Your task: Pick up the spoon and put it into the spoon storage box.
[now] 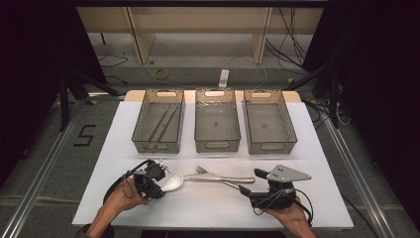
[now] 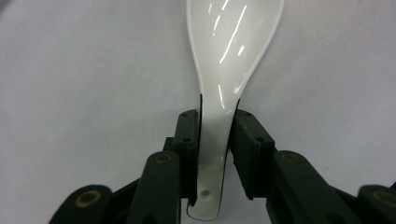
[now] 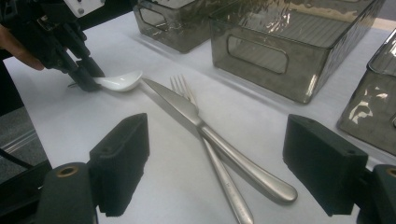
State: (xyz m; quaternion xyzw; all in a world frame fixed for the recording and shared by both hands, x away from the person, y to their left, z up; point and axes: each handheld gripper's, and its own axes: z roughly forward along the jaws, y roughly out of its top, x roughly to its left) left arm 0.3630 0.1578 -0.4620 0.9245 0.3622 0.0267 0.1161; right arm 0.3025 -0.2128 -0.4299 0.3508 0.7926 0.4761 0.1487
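Note:
A white ceramic spoon (image 2: 233, 42) lies on the white table, and my left gripper (image 2: 215, 116) is shut on its handle. In the high view this gripper (image 1: 161, 190) is at the front left, with the spoon (image 1: 173, 182) pointing right from it. A steel knife (image 1: 223, 178) and a fork (image 1: 202, 171) lie crossed at the middle front. My right gripper (image 1: 250, 181) stands open just right of their handles. In the right gripper view the knife (image 3: 187, 109) and fork (image 3: 182, 88) run between the wide-apart jaws of this gripper (image 3: 222, 163).
Three smoky transparent bins stand in a row at the back: left (image 1: 137, 124), middle (image 1: 217, 145), right (image 1: 270, 146). The left one holds long thin sticks (image 1: 163, 121). White table (image 1: 307, 198) spreads bare on both sides of the cutlery.

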